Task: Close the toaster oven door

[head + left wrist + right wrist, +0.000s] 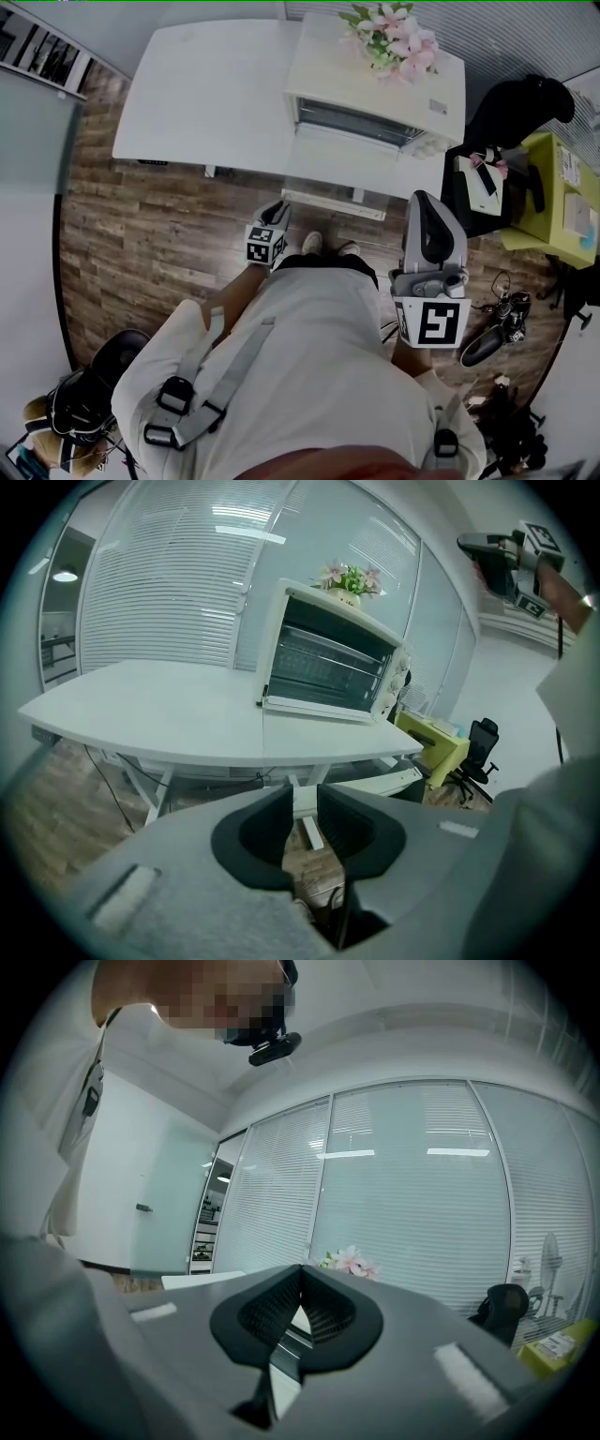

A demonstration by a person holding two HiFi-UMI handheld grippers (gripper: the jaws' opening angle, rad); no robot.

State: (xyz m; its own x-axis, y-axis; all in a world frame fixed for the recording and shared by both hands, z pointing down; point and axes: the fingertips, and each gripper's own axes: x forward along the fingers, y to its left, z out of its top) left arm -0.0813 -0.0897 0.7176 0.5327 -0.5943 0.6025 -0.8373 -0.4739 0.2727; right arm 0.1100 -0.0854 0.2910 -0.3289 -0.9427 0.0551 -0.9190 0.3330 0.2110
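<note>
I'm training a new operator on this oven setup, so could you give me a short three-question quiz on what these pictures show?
1. What stands on top of the toaster oven?
2. Of the left gripper and the right gripper, which has its jaws apart with nothing between them? A) left B) right C) both
3. True or false: the door is folded down, open.

Key:
1. A bunch of flowers.
2. A. The right one's jaw tips meet.
3. True.
</note>
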